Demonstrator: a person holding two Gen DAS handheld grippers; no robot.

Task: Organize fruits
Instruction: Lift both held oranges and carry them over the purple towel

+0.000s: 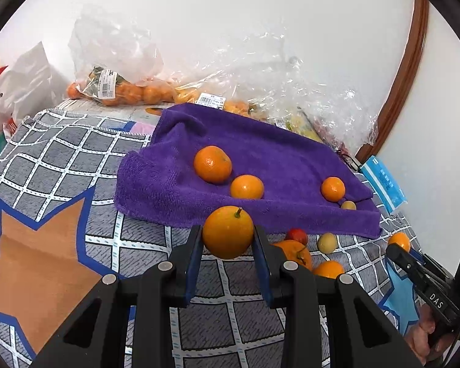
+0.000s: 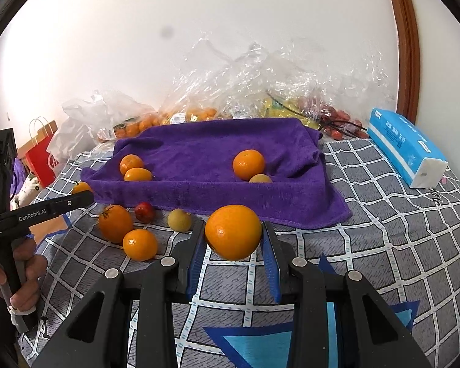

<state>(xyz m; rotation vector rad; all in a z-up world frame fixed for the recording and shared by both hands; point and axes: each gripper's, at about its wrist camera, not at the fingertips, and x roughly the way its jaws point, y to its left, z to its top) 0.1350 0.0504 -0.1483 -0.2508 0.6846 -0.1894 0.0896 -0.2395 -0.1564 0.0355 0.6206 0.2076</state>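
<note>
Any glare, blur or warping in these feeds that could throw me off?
Left wrist view: sharp, strong fisheye bending the door frame, glare on the plastic bags, black corner vignetting. Right wrist view: the same curvature, a dark smudge over the wall, soft even light, only faint shadows under the fruit.

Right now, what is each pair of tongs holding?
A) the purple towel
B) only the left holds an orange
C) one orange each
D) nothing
C: the left tongs clamp an orange, and the right tongs clamp another orange.
</note>
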